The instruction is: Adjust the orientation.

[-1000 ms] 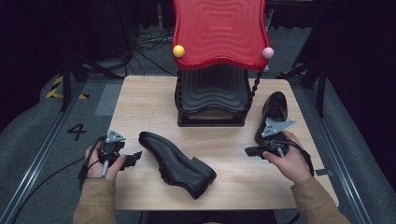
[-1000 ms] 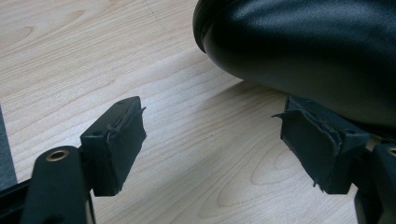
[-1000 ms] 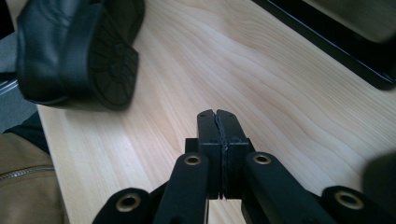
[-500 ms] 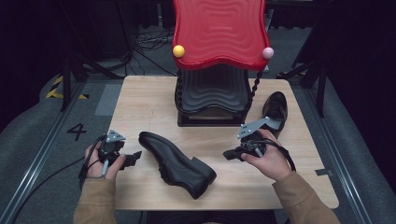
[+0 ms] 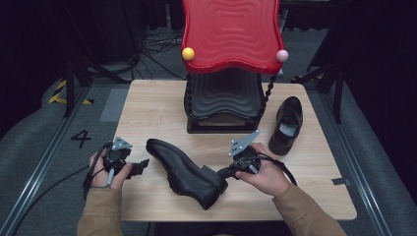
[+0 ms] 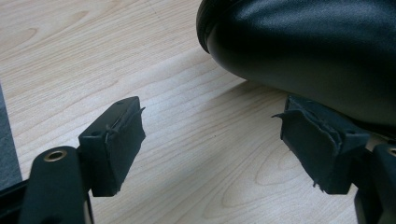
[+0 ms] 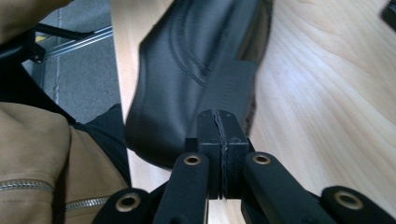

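The right gripper (image 5: 222, 172) has moved from the far shoe (image 5: 286, 124) to the near shoe's (image 5: 185, 172) heel.

A second black shoe (image 5: 286, 125) lies on the wooden counter (image 5: 147, 110), well beyond the right fingers. A red wavy shoe rack (image 5: 229, 34) with black shelves stands beyond both fingers, centred.

Bare wood is lying open on the table (image 5: 147, 113) left of the rack (image 5: 223, 105); the near shoe (image 5: 184, 172) is blocking the middle, the second shoe (image 5: 286, 125) crowding the right.
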### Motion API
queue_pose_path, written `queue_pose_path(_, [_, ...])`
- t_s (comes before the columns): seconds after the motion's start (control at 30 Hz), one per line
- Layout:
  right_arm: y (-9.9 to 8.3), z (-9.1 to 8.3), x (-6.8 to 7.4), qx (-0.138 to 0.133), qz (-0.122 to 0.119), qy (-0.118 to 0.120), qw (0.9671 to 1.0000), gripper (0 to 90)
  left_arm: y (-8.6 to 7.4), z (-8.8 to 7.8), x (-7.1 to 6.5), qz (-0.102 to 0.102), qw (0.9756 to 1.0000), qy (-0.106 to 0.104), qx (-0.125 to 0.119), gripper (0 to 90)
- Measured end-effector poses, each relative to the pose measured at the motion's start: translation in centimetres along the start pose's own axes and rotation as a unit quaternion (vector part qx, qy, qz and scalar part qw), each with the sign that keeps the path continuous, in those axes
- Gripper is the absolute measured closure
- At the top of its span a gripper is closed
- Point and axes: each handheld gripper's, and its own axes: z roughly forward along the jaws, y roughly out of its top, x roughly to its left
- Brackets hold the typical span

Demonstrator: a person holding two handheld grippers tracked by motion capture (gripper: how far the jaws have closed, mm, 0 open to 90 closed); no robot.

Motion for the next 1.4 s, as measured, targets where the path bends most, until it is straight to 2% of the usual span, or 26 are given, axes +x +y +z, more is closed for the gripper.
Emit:
queue_pose_path(0.23, [0.3,1.2,0.5,0.011,-0.009,0.012,0.9998,90.0,0.0,0.0,0.0,0.004,1.0000,0.004,0.002,22.0])
queue_pose_path(0.3, [0.3,1.5,0.4,0.020,-0.011,0.005,0.9997,90.0,-0.1,0.0,0.1,0.004,1.0000,0.006,-0.001,22.1])
queue_pose_path(0.33, [0.2,1.5,0.2,0.016,-0.007,0.013,0.9998,90.0,-0.1,0.0,0.1,0.002,1.0000,0.005,-0.002,22.1])
queue_pose_path(0.43, [0.0,1.5,0.1,0.013,-0.007,0.016,0.9998,90.0,-0.1,0.0,0.1,-0.001,1.0000,0.006,0.000,22.1])
queue_pose_path(0.67, [-0.1,1.4,0.0,0.011,-0.012,0.008,0.9998,90.0,-0.1,0.1,0.0,0.003,1.0000,0.007,0.003,22.1])
queue_pose_path(0.87, [-0.4,0.9,-0.8,0.001,0.003,0.004,1.0000,90.0,-0.1,0.1,0.1,0.004,1.0000,0.006,0.003,22.1])
queue_pose_path(0.93, [-0.4,0.7,-1.0,0.000,0.006,-0.005,1.0000,90.0,-0.1,0.1,0.1,0.004,1.0000,0.007,0.003,22.1])
queue_pose_path(1.03, [-0.5,0.3,-1.5,0.002,0.005,-0.032,0.9995,90.0,-0.1,0.1,0.1,0.003,1.0000,0.007,0.002,22.0])
queue_pose_path(1.07, [-0.5,0.3,-1.5,0.002,0.005,-0.032,0.9995,90.0,-0.1,0.1,0.1,0.003,1.0000,0.007,0.002,22.1])
queue_pose_path(1.1, [-0.5,0.1,-1.8,0.005,0.007,-0.050,0.9987,90.0,-0.1,0.2,0.1,0.003,1.0000,0.007,0.004,22.0])
queue_pose_path(1.2, [-0.6,0.0,-2.0,0.006,0.012,-0.057,0.9983,90.0,-0.1,0.3,0.0,0.003,1.0000,0.008,0.005,22.0])
queue_pose_path(1.27, [-0.7,0.0,-2.6,0.002,0.026,-0.042,0.9988,90.0,0.0,0.4,0.0,0.006,0.9999,0.007,0.008,22.0])
queue_pose_path(1.33, [-0.7,-0.1,-2.8,0.001,0.032,-0.041,0.9987,90.0,0.0,0.4,-0.1,0.007,0.9999,0.006,0.010,22.0])
queue_pose_path(1.4, [-0.9,-0.1,-3.2,0.004,0.036,-0.051,0.9980,90.0,0.0,0.5,-0.1,0.007,0.9999,0.007,0.008,22.0])
